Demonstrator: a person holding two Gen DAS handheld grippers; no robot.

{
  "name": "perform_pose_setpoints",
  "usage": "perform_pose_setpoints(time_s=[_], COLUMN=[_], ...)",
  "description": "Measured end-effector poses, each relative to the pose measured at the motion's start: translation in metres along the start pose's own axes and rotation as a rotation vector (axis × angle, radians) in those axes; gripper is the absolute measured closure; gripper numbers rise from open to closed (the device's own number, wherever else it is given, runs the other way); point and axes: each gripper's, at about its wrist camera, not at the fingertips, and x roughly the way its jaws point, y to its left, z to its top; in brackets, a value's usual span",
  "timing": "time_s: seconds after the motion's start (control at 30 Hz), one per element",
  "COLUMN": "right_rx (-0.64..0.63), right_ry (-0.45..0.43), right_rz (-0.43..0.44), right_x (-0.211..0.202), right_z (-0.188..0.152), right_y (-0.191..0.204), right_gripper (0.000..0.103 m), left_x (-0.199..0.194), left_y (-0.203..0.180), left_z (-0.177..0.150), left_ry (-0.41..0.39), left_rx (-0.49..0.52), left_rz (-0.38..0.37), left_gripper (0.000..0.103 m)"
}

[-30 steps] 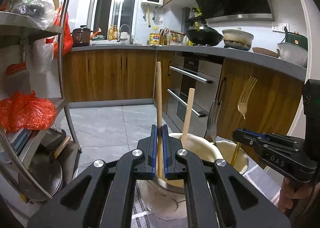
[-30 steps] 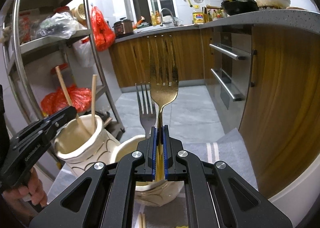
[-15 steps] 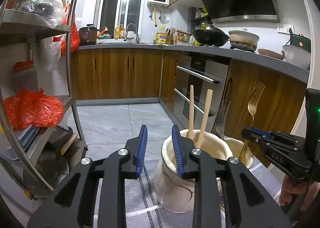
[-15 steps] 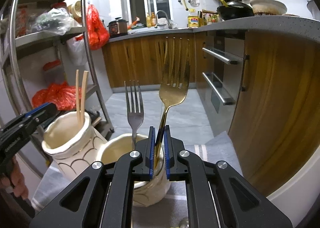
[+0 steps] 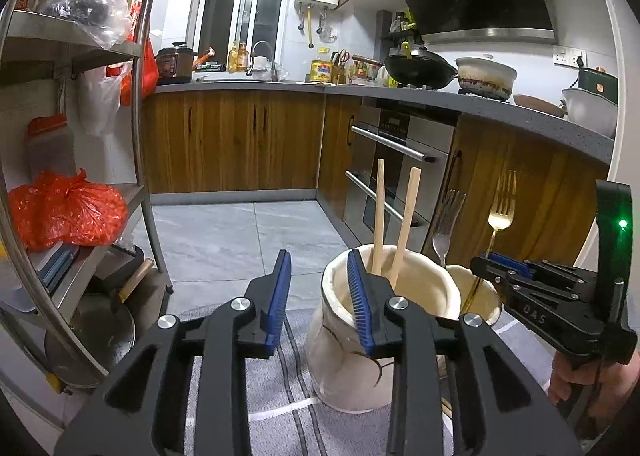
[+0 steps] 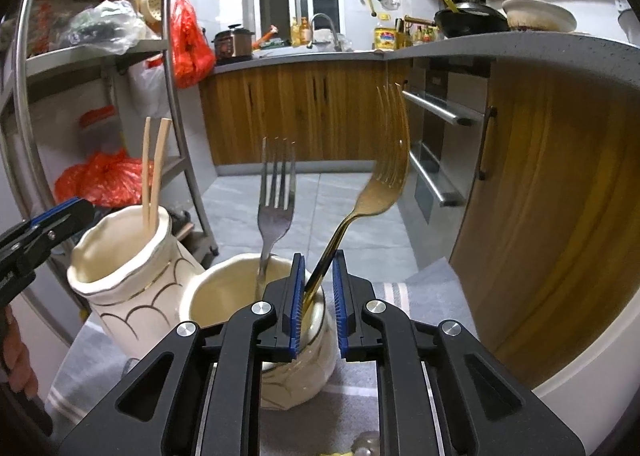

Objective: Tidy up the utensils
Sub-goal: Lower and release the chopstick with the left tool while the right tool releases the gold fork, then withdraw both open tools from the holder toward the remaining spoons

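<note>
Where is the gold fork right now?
In the right wrist view, the gold fork leans right in the shorter pot, beside the silver fork, between the right gripper's open fingers.

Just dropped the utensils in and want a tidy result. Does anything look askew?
The gold metal fork leans steeply right in the shorter cream ceramic holder, while the silver fork beside it stands nearly upright. The right claw is open around its handle.
</note>
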Motion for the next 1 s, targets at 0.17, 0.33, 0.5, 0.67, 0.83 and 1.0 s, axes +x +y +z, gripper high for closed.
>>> perform_pose_setpoints(time_s=[0.17,0.33,0.5,0.67,0.83,1.0], right_rx=[0.001,0.004,0.012,0.023,0.041,0.055], right_ry=[0.009,0.006,-0.005,-0.026,-0.052,-0.089], right_rz=[0.01,0.027,0.037,0.05,0.091,0.098], right_x=[0.001,-0.002,-0.008,-0.018,-0.034,-0.052], right_z=[-0.001,-0.002,-0.002,-0.003,-0.002,-0.001], right_y=[-0.001,-0.003,-0.005,-0.005,-0.009,-0.016], right_gripper=[0.088,0.074,0.065,0.048,0.024,0.006], left_x=[-0.001,-0.001,-0.003,-0.005,-0.013,-0.028], left_y=[0.0,0.0,0.0,-0.001,-0.002,-0.008], left_z=[0.0,-0.001,-0.001,0.0,0.0,0.001], left_ry=[-0.003,0.0,-0.002,-0.004,-0.014,-0.032], left_rx=[0.001,-0.003,-0.003,0.001,0.003,0.013], left_rz=[-0.001,-0.004,-0.004,-0.005,-0.01,-0.015], left_gripper=[0.069,0.064,0.059,0.05,0.027,0.006])
